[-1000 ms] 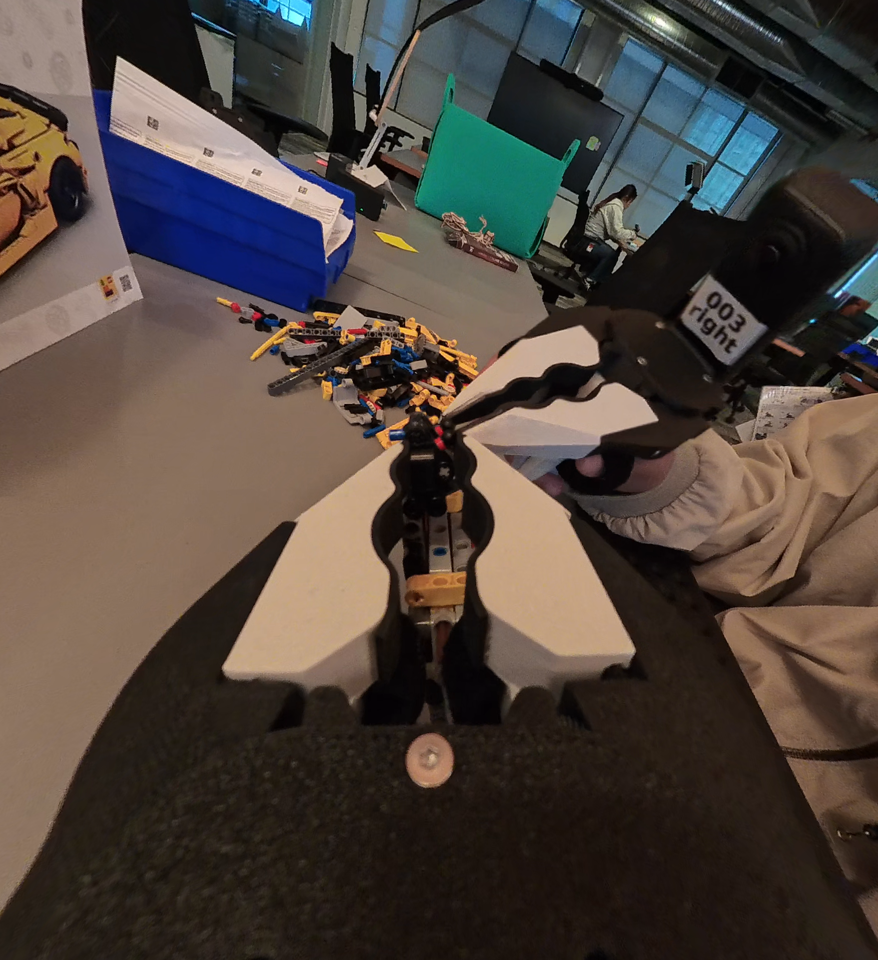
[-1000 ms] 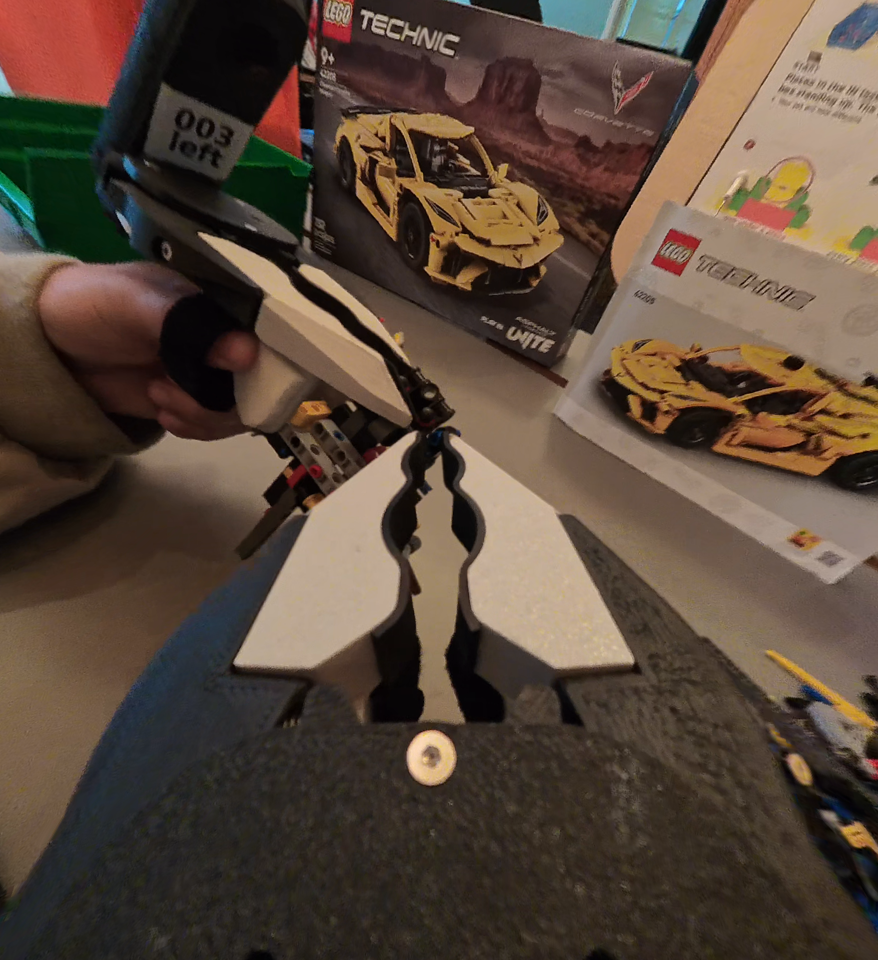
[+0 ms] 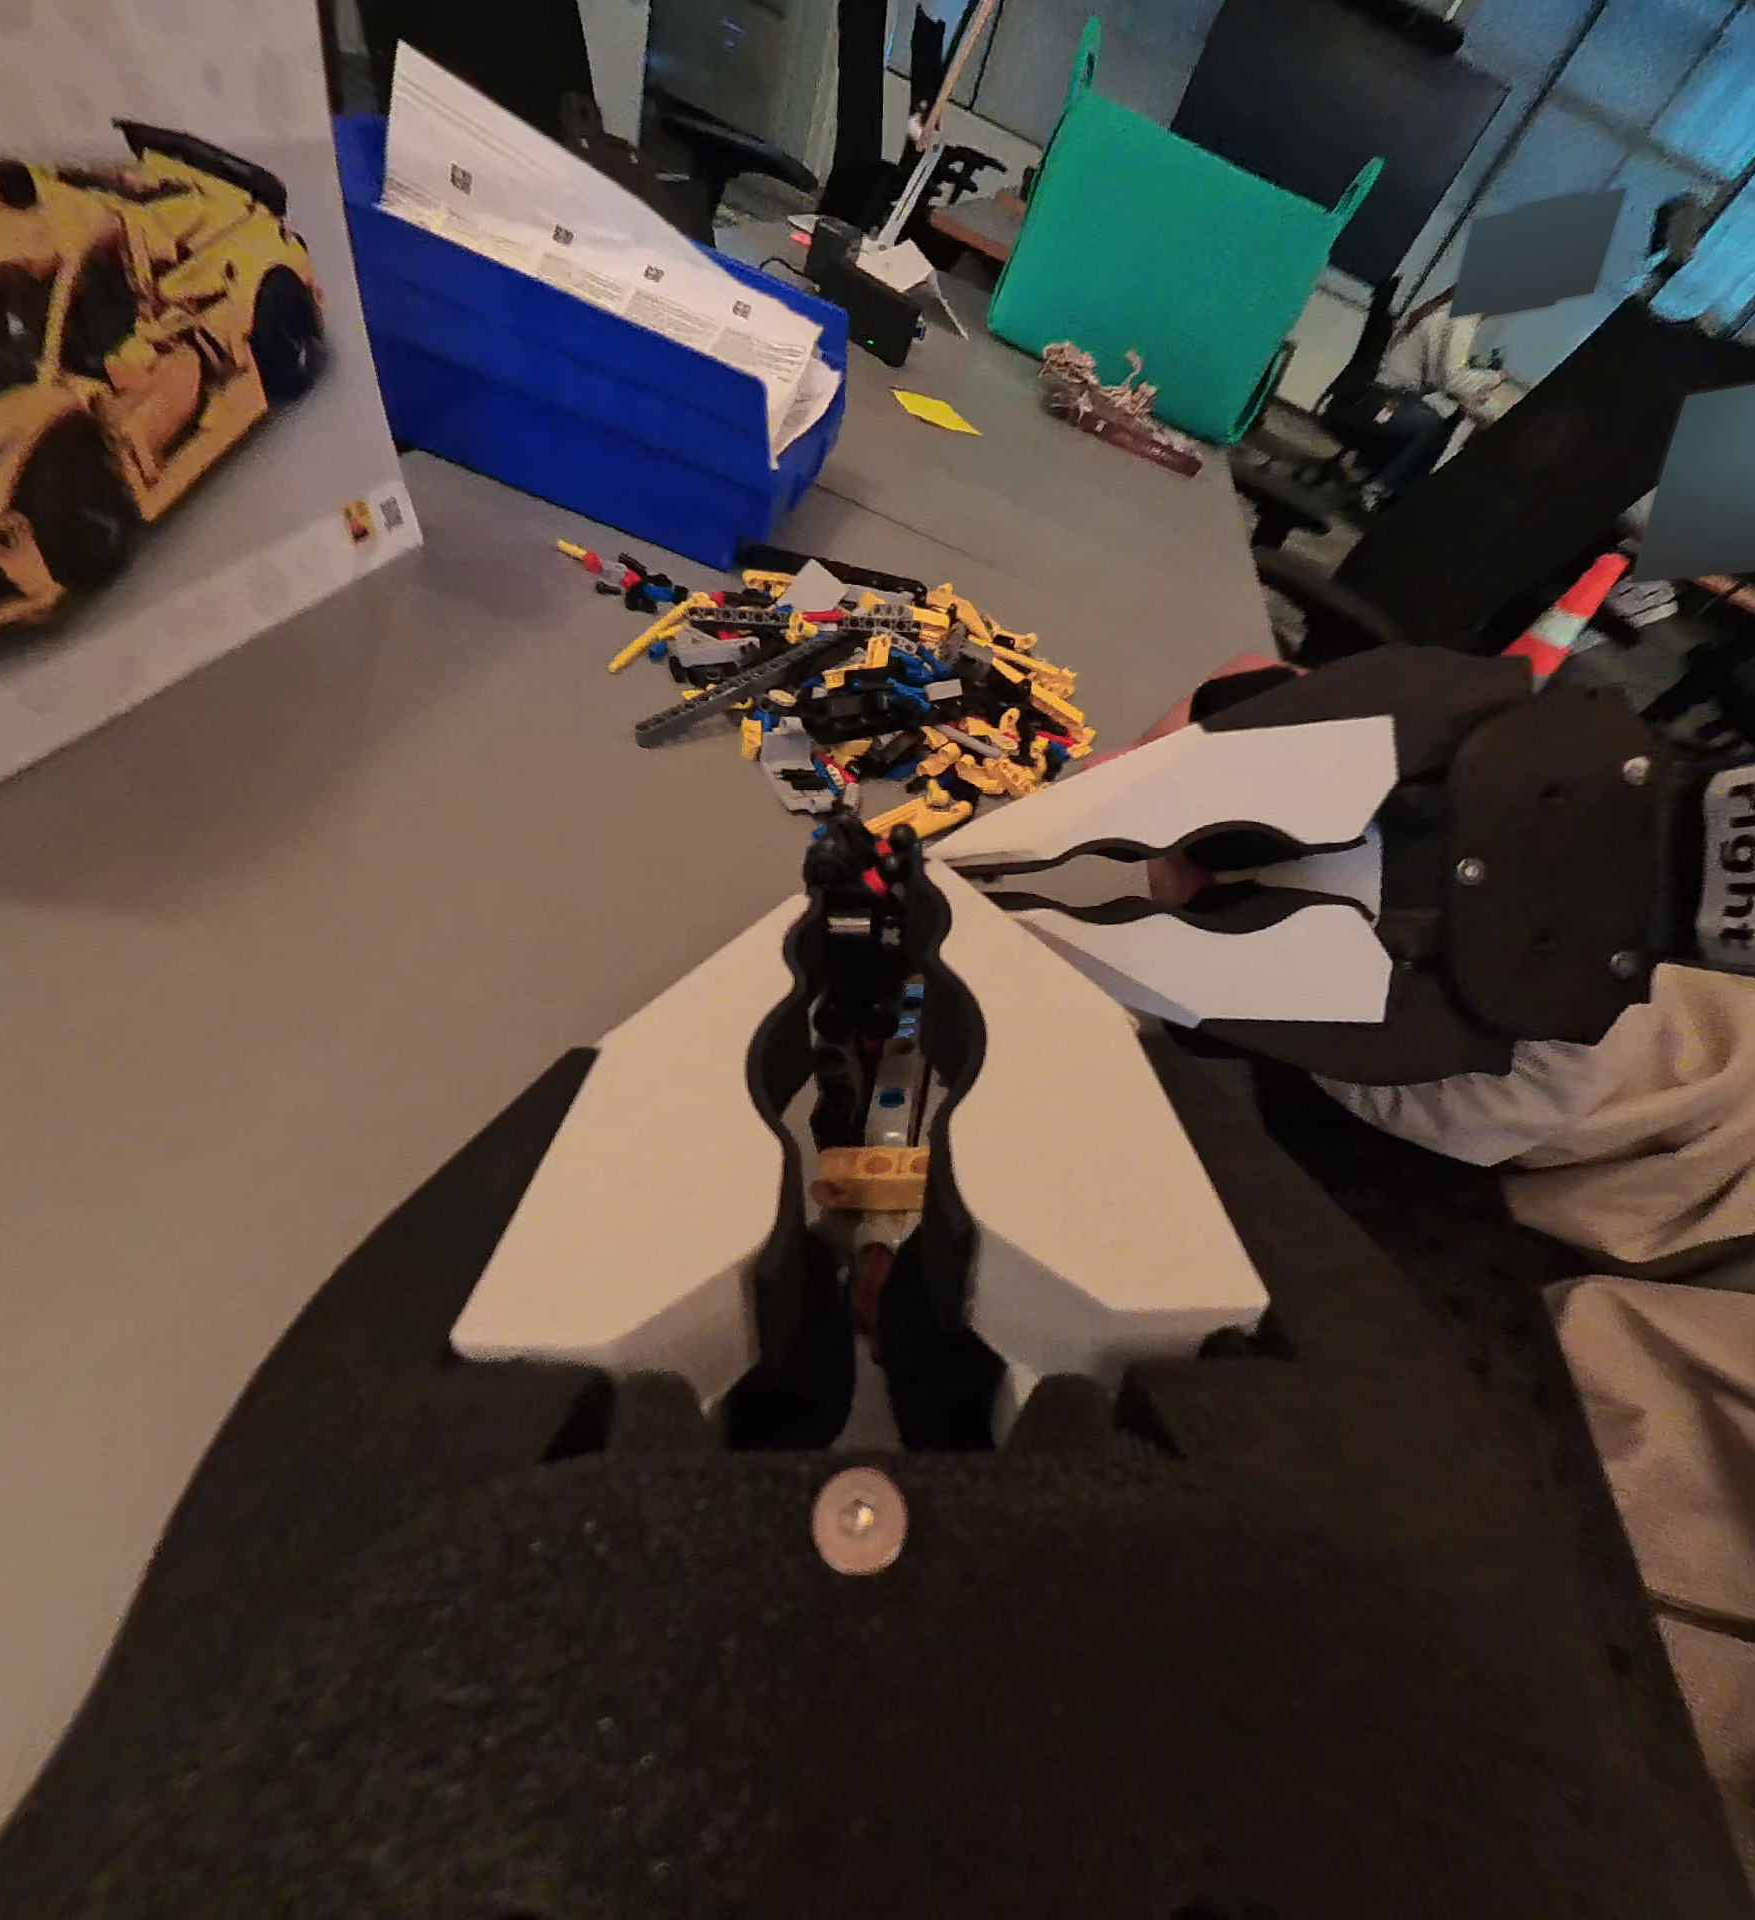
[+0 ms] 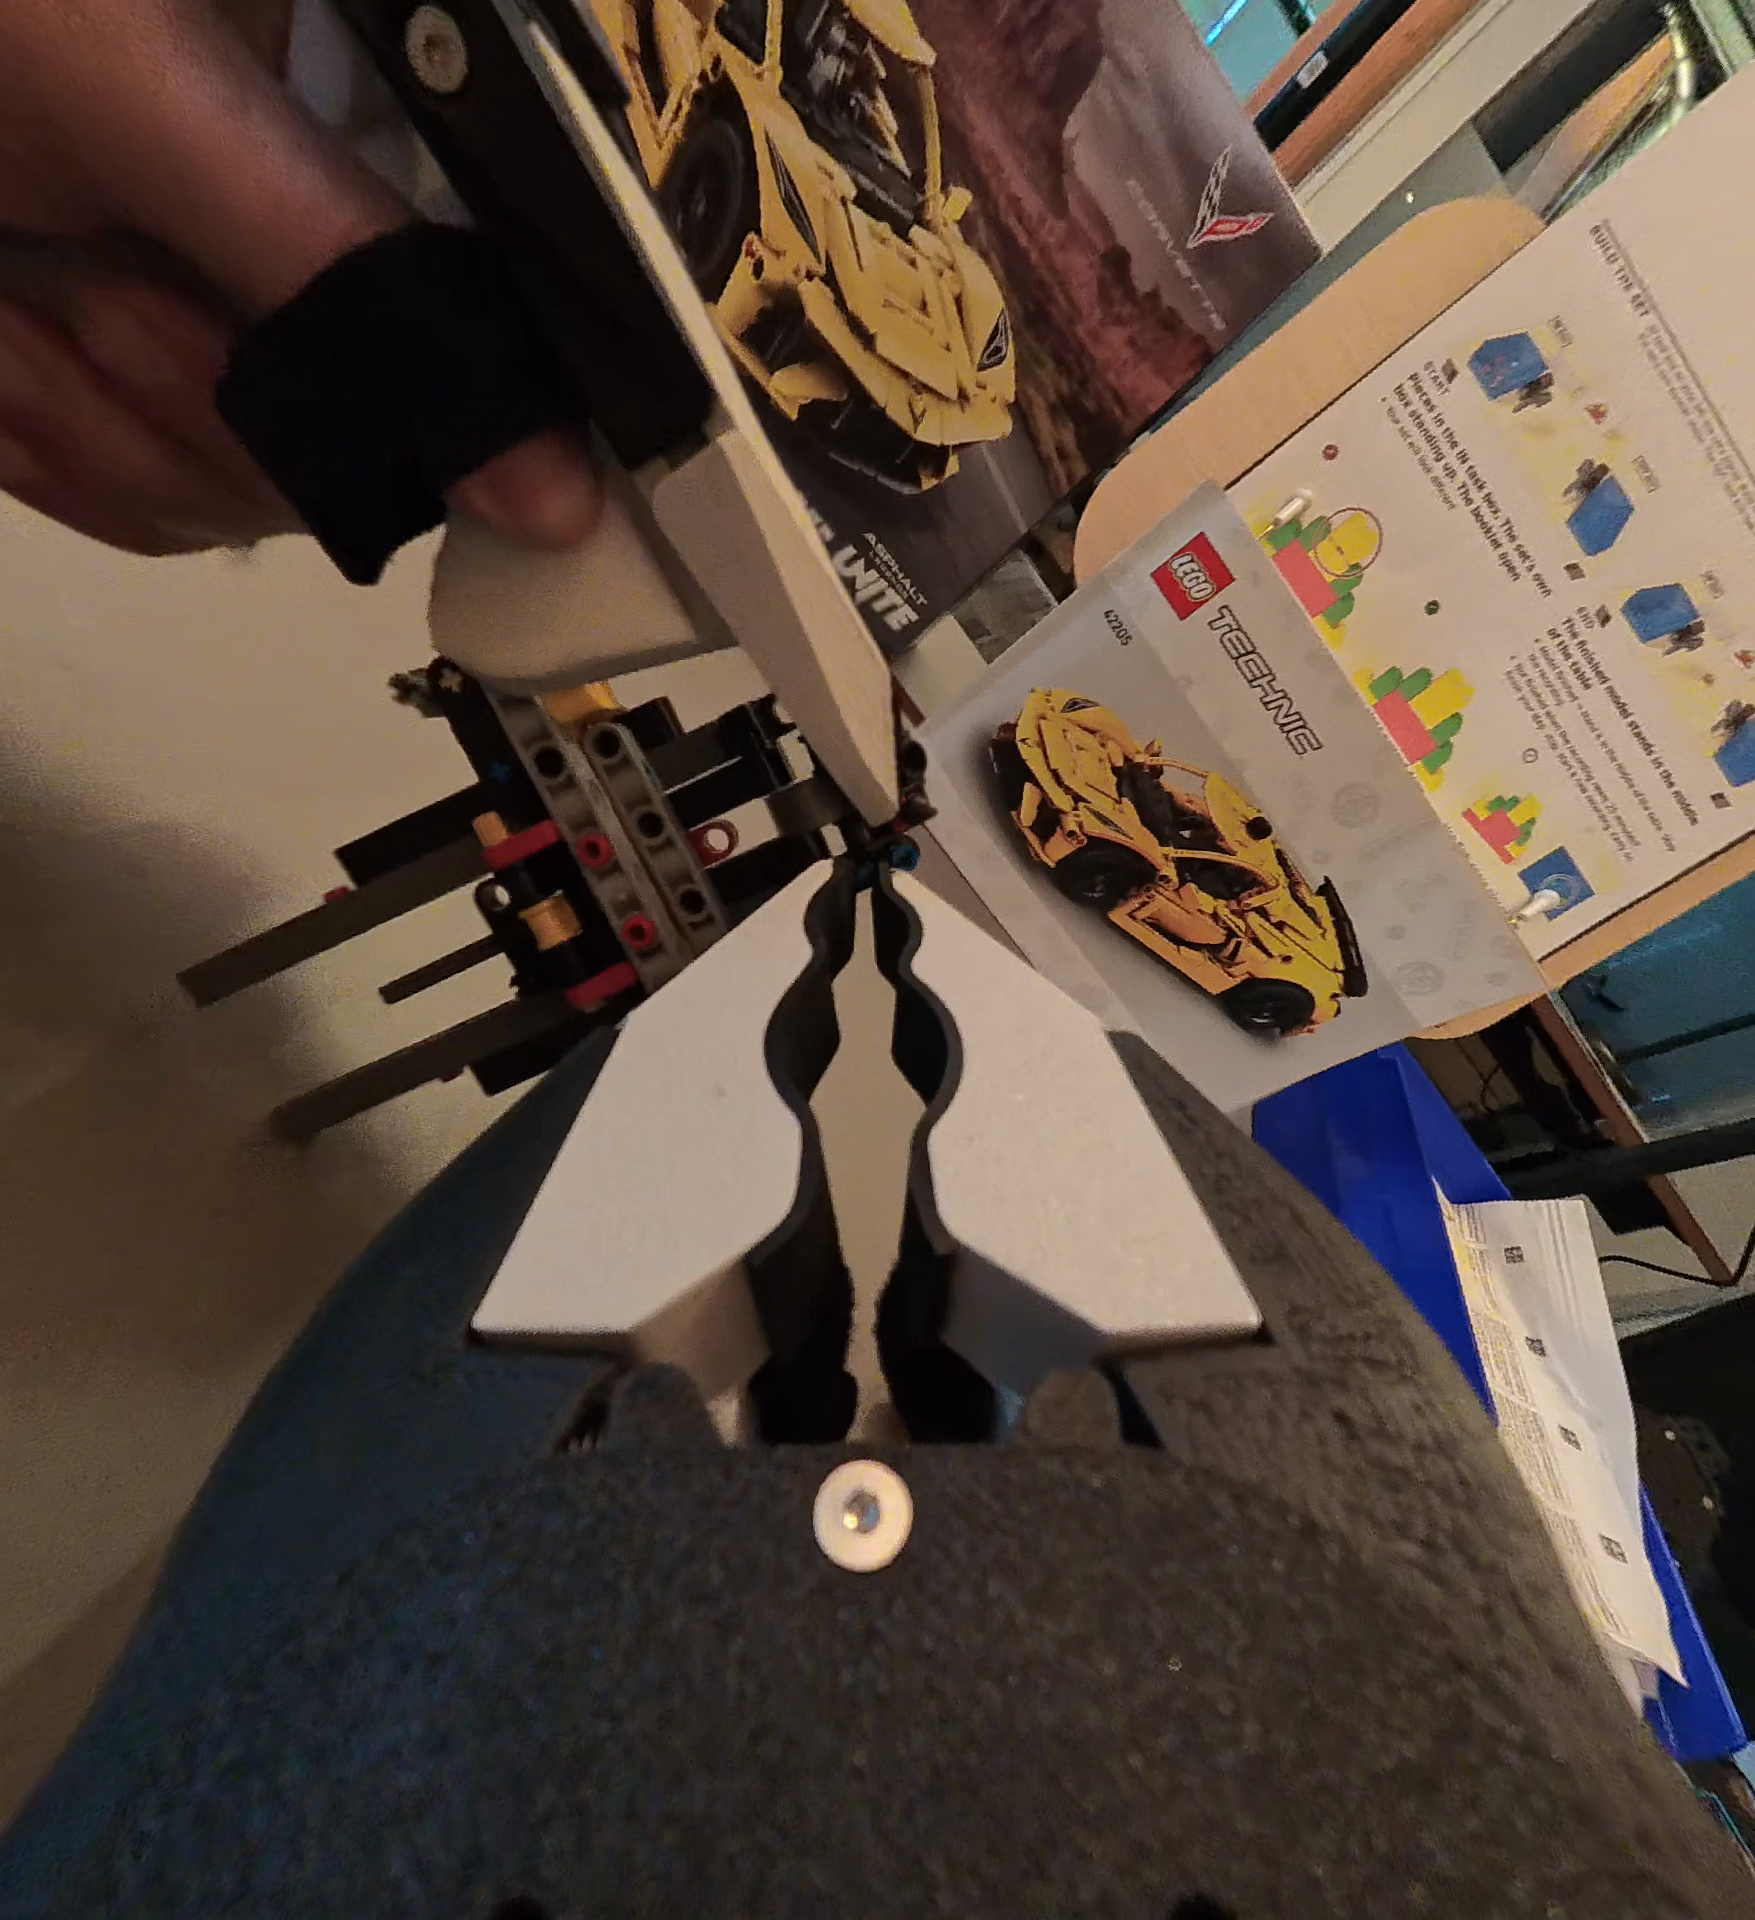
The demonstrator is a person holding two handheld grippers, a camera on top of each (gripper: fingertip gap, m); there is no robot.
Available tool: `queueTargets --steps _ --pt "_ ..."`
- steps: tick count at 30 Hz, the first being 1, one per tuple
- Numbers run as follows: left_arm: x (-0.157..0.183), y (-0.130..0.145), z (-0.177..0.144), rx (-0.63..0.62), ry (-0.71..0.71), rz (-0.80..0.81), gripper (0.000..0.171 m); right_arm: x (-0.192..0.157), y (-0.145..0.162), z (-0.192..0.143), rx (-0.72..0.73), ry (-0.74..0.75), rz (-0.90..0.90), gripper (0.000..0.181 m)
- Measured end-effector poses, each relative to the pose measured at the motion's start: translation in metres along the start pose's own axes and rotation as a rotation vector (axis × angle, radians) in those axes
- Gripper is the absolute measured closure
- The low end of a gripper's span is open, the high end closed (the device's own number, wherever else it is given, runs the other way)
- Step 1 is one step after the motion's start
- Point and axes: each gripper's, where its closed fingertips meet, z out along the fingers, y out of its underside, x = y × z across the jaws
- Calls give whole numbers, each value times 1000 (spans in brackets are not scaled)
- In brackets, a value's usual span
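- Grey tabletop [image 3: 229, 1039] fills the foreground of the left wrist view, with an office of windows and chairs blurred behind it.
- Landmark: the loose pile of bricks [image 3: 852, 696], yellow, black, grey and blue, lying on the table.
- Nearer the camera than the pile, the left gripper [image 3: 868, 883] is closed around a brick assembly [image 3: 868, 1039]; the assembly's long axis runs along the channel between the fingers, pointing toward the pile.
- Most of the assembly is hidden between the fingers in that view; only a dark front end, a grey holed beam and a yellow cross piece show.
- In the right wrist view the same brick assembly [image 4: 582, 852] hangs under the left gripper [image 4: 883, 800], its grey beams tilted and black rods sticking out to the left; the far ends are blurred.
- Right of the pile, the right gripper [image 3: 940, 868] comes in sideways, tips at the assembly's front end.
- Seen from its own camera, the right gripper [image 4: 868, 873] is nearly closed, tips pinched on a small piece with a blue end; what that piece is cannot be made out.
- A hand [image 4: 125, 343] grips the left gripper's handle, cut off by the frame edge.
- Left of the pile stands an instruction booklet [image 3: 125, 364] showing a yellow car, partly cropped.
- Behind the pile sits a blue bin [image 3: 582, 416] holding paper sheets [image 3: 592, 239].
- Farther back, a green bag [image 3: 1164, 260] stands.
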Motion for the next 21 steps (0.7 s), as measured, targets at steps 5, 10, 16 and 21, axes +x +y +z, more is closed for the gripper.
queueTargets --steps 5,10,16,21 --pt "2 -2 -2 -21 -48 66 159 -2 -4 -6 59 -26 39 180" --pt "2 -1 0 -32 -82 82 159 -2 -2 -9 66 2 25 180" --pt "-6 4 0 18 67 -323 159 -5 -1 -6 66 16 -24 180" --pt "-4 -1 -1 126 287 -712 157 2 2 -2 70 1 80 179"
